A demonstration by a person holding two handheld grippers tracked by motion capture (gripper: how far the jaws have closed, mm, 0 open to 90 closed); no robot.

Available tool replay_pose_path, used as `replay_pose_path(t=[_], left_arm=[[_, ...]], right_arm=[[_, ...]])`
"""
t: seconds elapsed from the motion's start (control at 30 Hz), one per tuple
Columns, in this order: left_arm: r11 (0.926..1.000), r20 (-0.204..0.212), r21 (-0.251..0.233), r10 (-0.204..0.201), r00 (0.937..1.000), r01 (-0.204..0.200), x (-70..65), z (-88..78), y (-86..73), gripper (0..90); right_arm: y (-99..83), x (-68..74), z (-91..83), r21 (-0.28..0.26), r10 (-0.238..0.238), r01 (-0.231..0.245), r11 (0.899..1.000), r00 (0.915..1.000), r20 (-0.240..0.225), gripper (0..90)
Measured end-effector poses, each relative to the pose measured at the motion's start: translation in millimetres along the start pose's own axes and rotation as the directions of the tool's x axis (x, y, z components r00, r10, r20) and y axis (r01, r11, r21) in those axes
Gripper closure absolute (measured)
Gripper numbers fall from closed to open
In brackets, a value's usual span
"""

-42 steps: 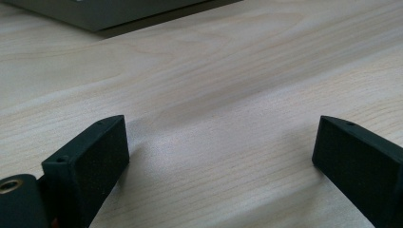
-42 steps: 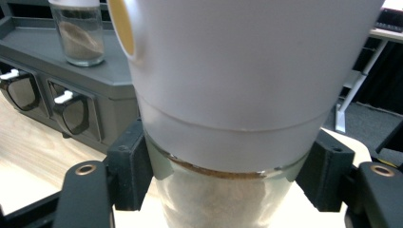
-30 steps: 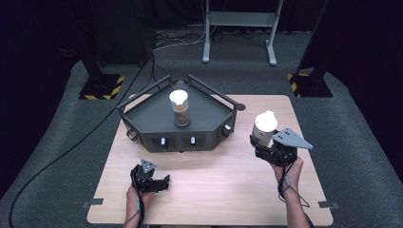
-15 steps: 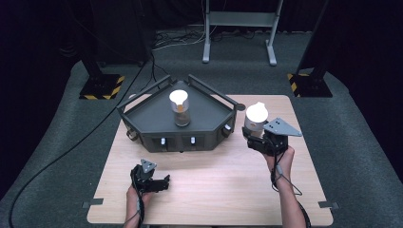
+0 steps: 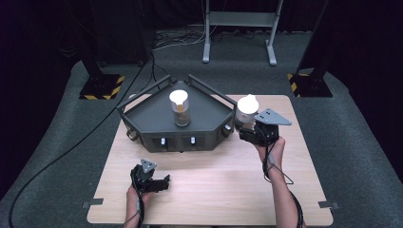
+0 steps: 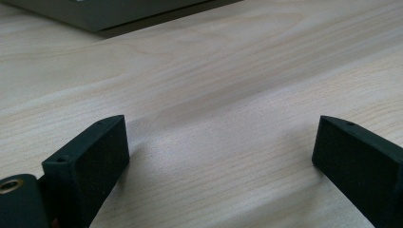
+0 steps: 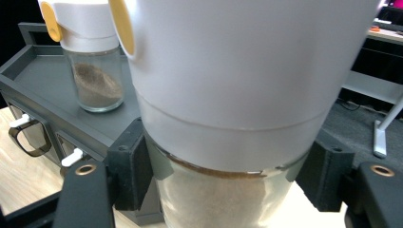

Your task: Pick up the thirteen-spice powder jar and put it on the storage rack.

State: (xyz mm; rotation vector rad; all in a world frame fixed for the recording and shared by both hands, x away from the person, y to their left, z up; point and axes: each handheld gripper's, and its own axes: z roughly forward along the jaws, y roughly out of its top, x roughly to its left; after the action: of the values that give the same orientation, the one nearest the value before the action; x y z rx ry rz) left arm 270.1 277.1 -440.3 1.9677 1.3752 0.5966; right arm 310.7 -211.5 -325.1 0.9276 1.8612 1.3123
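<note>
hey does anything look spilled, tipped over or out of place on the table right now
Nothing stands out. One spice jar stands upright on the grey tray, the right gripper holds the other jar upright, and no powder shows spilled.

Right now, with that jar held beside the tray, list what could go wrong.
1. The right gripper grips the jar on its glass, below the large white lid; top-heavy, it may tilt or slip.
2. The jar is close to the tray rail; it could knock the rail on its way in.
3. A second jar already stands on the tray; the two could collide.
</note>
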Motion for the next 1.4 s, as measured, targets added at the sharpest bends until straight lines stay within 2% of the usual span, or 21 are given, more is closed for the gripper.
replay_pose_path(t=[0.67,1.07,1.4], left_arm=[[1.0,0.003,-0.001,0.0,1.0,0.0,0.4,-0.1,-0.1,5.2],[1.0,0.003,-0.003,0.003,1.0,-0.003,0.1,-0.2,-0.6,5.5],[1.0,0.0,-0.004,0.007,1.0,-0.007,-0.7,-0.4,-0.8,5.6]], right_arm=[[18.1,-1.2,36.2,0.017,0.005,-0.004,1.0,0.9993,-0.038,30.1],[22.0,-5.0,55.7,0.03,0.034,-0.032,0.999,0.9979,-0.055,30.1],[24.3,-0.5,72.6,0.038,0.042,-0.039,0.999,0.9965,-0.072,30.1]])
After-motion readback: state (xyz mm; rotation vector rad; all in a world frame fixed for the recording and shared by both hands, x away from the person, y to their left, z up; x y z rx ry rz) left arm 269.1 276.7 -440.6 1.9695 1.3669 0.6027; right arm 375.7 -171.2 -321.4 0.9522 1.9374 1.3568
